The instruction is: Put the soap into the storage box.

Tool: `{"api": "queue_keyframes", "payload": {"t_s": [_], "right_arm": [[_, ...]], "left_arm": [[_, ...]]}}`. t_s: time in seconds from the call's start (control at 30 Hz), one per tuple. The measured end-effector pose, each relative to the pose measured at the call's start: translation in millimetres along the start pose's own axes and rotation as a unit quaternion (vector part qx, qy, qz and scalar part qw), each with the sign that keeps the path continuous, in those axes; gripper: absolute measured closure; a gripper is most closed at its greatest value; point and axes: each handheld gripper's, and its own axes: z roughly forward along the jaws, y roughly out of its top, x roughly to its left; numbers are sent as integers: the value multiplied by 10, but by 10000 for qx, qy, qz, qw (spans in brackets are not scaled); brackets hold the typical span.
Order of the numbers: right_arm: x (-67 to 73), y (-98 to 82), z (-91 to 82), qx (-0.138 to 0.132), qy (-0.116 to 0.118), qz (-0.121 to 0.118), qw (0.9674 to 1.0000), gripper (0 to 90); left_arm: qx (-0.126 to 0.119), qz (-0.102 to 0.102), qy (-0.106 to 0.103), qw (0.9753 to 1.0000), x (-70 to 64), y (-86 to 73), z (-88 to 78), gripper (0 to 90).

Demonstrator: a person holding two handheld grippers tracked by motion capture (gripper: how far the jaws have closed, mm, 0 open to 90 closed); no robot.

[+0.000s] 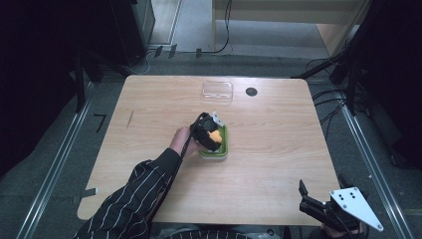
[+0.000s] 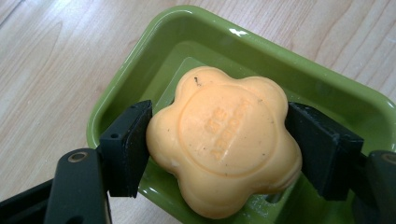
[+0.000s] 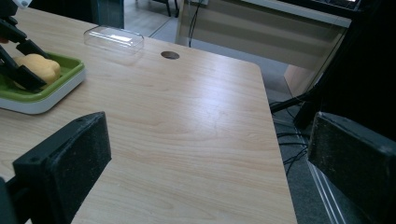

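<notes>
Where fingers (image 2: 130, 149) clamp (tight) — soap (image 2: 224, 140); dish (image 2: 140, 74).

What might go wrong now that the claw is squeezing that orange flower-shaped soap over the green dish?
The left gripper pinches the soap only at its rounded lobes, so it may slip out and drop. The green dish looks wet inside, so the soap is probably slick. If the soap sticks to the dish, lifting might drag the dish along toward the clear lid.

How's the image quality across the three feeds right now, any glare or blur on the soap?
Left gripper view: soap sharp, a small glare spot on the green dish rim. High view: dim, dark surroundings, soap tiny. Right gripper view: table shows soft sheen; its own near jaws are blurred.
</notes>
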Motion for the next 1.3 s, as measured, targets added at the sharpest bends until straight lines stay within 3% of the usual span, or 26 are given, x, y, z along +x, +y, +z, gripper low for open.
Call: {"api": "queue_keyframes", "payload": {"t_s": [0.27,0.37,0.57,0.77,1.13,1.3], "right_arm": [[0,0,-2,-7,-3,6,10000,0],[2,2,1,-6,8,-12,10000,0],[6,6,12,-20,30,-10,10000,0],[14,13,25,-22,55,-10,10000,0],[30,26,47,-33,96,-28,9999,0],[30,29,54,-50,110,-34,9999,0]], "left_arm": [[92,-68,-2,9999,-11,-9,-3,260],[67,-165,100,9998,-10,-9,-25,156],[9,-365,171,9992,9,-30,-124,126],[455,-554,202,9972,51,-121,-241,76],[725,-699,283,9945,111,-306,-385,51],[1029,-770,297,9913,107,-364,-439,45]]}}
